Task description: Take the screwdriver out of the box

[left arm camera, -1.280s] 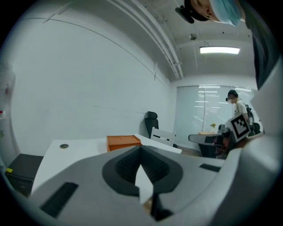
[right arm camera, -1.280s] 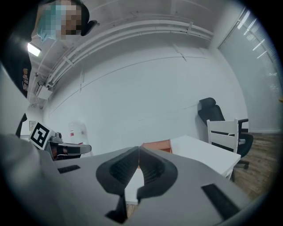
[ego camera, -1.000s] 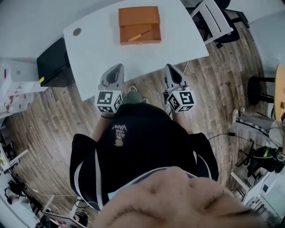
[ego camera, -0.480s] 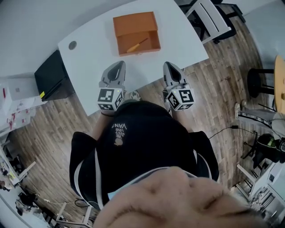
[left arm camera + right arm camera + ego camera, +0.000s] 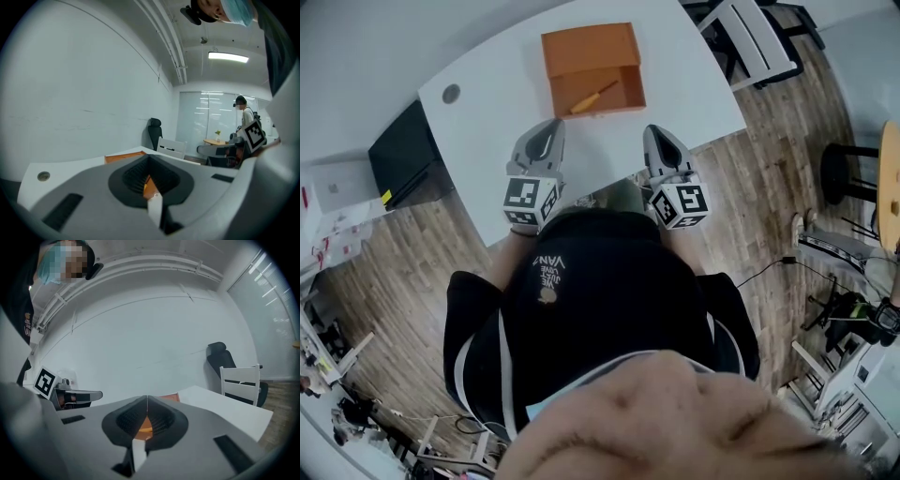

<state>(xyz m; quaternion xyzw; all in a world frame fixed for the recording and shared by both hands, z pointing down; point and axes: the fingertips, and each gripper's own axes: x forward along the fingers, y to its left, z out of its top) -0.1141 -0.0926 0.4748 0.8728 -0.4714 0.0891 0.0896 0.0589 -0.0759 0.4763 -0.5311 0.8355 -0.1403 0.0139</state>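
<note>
An open orange box sits on the white table, its lid folded back on the far side. Inside it a screwdriver with a yellow handle lies at a slant. My left gripper is over the table's near edge, short of the box's left corner, and it is shut and empty. My right gripper is level with it to the right of the box, with nothing in it. In the left gripper view the left gripper has its tips together, with the box beyond. The right gripper is shut too.
The table has a round cable hole at its left. A black cabinet stands under the table's left end and a white chair at its right end. A black stool is on the wooden floor at the right. Another person stands across the room.
Both grippers have moved forward together from over the floor to over the table's near edge, closer to the box. Their jaws have stayed shut.
</note>
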